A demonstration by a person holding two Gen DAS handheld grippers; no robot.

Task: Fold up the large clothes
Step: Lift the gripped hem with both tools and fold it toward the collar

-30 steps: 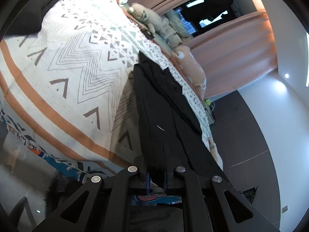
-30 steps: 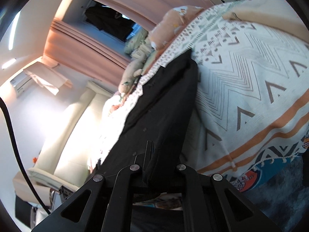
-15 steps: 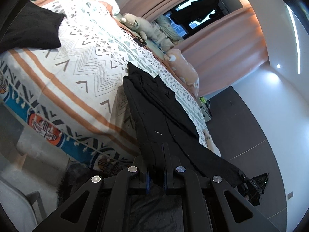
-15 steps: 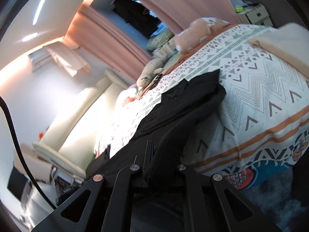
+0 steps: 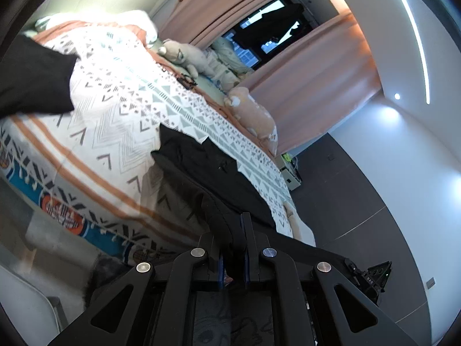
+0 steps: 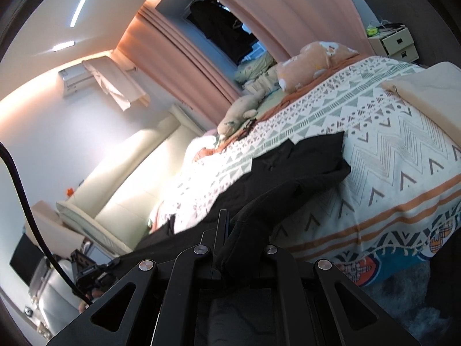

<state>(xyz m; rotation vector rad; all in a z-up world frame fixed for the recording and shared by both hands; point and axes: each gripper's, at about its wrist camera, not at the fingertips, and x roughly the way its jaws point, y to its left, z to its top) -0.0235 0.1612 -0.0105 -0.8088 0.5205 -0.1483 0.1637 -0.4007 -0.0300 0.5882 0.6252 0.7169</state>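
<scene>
A large black garment lies lengthwise on the patterned bedspread, its far end resting flat on the bed. The near edge is lifted off the bed and stretched between both grippers. My left gripper is shut on a bunched fold of this edge. In the right wrist view the same black garment runs from the bed down to my right gripper, which is shut on its hem. The cloth hides the right gripper's fingertips. The left gripper also shows at the lower left there.
Another black garment lies at the far left of the bed. Plush toys and an orange pillow line the far side. A beige blanket sits on the right corner. A nightstand stands beyond; a dark rug lies below.
Both grippers have risen and drawn back from the bed, still holding the garment. Its near edge has come up off the bedspread while the far end stays down.
</scene>
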